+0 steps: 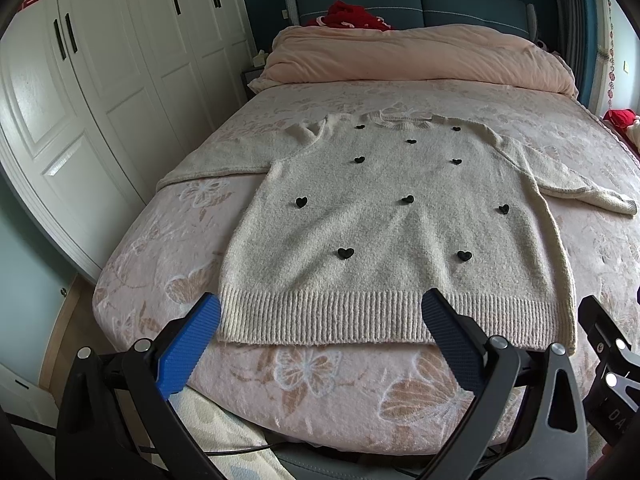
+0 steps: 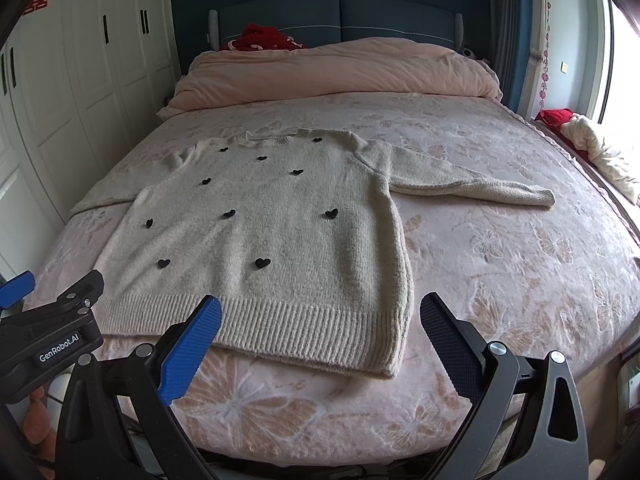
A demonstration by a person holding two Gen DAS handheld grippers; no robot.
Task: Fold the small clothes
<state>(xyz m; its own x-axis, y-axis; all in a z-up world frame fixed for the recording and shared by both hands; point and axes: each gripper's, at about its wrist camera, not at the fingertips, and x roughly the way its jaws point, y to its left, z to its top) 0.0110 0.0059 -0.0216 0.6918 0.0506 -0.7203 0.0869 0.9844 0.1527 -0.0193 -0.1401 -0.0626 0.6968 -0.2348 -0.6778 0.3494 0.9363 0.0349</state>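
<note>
The cream sweater (image 1: 372,224) with small black hearts lies flat and face up on the bed (image 1: 312,400), its long axis running from the ribbed hem (image 1: 320,316) nearest the tools straight away to the collar at 12 o'clock. Both sleeves are spread out sideways, one toward 9 o'clock and one toward 3 o'clock.

The left tool (image 1: 320,312) hovers at the foot of the bed with its jaws spread wide and nothing between them. The hem sits dead ahead of it, spanning the gap between the blue pads. The right tool (image 2: 320,312) is likewise released and empty. From it the sweater lies ahead and off toward 10 o'clock, and the hem's right corner (image 2: 390,356) falls between its pads, slightly toward the right one. So each tool seems best placed for its own side of the hem, and the right one looks nearer the sleeve (image 2: 480,190) that reaches toward 3 o'clock.

The left sleeve (image 1: 216,170) blends into the pale bedding, so its cuff is hard to pick out in either view. Whether the pads touch the fabric or hang just above it, I cannot tell. A folded pink quilt (image 1: 416,56) lies across the head of the bed, well apart from the sweater.
</note>
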